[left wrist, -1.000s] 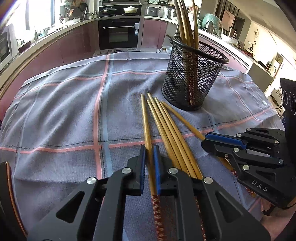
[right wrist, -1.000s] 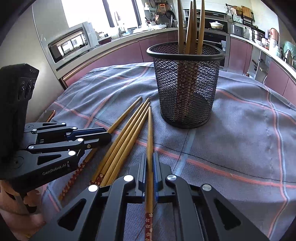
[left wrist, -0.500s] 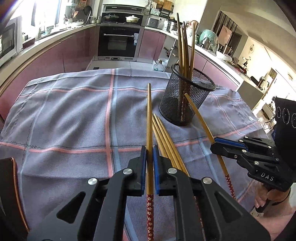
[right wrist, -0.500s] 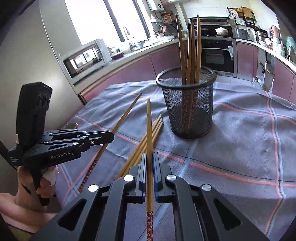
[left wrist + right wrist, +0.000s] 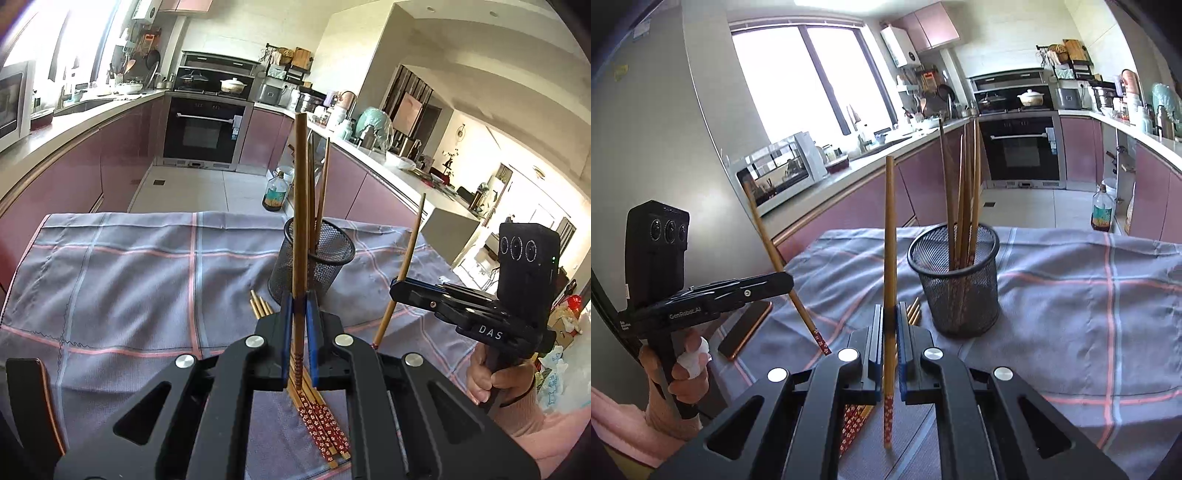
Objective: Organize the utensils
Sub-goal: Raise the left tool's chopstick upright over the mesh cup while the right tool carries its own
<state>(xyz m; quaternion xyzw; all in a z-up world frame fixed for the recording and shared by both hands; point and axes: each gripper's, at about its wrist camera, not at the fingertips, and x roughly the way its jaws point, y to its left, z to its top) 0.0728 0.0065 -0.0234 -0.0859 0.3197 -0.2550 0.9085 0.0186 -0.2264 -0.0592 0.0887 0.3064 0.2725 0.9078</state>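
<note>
wooden chopstick (image 5: 299, 206) clamped in left jaws | second chopstick (image 5: 888, 236) in right jaws

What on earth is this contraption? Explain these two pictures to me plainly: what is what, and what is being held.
There is no robot here. A person holds a black two-finger gripper with a pistol handle in each hand, and each gripper carries a wide-angle camera looking forward along its fingers.

One picture is from the left gripper; the other gripper shows at its right side. The other picture is from the right gripper.

Each gripper is shut on one bamboo chopstick with a red patterned end, lifted off the table: the left one, the right one.

On the grey checked tablecloth stands a black wire-mesh cup with chopsticks already standing in it. More loose chopsticks lie on the cloth, and a dark phone near its edge.
</note>
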